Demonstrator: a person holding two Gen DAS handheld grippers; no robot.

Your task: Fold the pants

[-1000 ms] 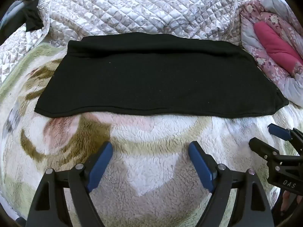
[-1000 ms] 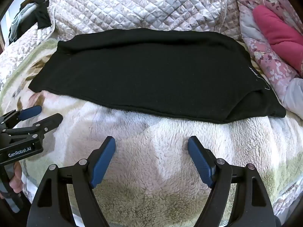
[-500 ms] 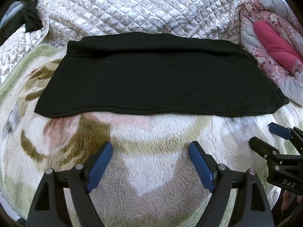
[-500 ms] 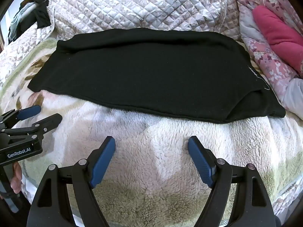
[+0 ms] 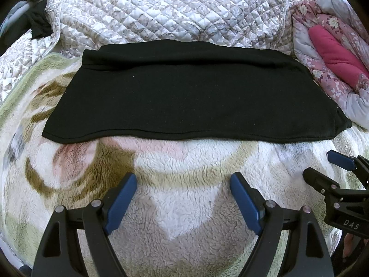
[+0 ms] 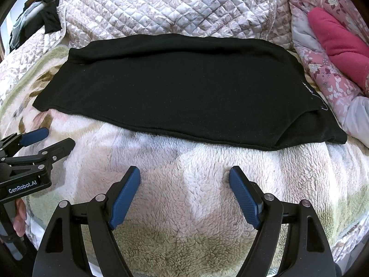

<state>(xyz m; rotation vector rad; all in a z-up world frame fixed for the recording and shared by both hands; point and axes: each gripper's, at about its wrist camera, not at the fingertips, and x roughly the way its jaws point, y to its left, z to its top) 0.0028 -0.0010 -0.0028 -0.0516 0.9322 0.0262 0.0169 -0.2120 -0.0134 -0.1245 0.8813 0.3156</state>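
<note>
A: How is the left gripper (image 5: 183, 184)?
B: Spread wide, gripping nothing, blue pads (image 5: 120, 204) facing inward.
A: The right gripper (image 6: 184, 180)?
B: Same, level beside it, apart.

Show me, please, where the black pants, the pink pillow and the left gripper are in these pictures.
black pants (image 6: 184, 87), right wrist view, middle of the folded fabric.
pink pillow (image 6: 341, 46), right wrist view, its middle.
left gripper (image 5: 183, 196), left wrist view, midway between its open blue fingertips.
</note>
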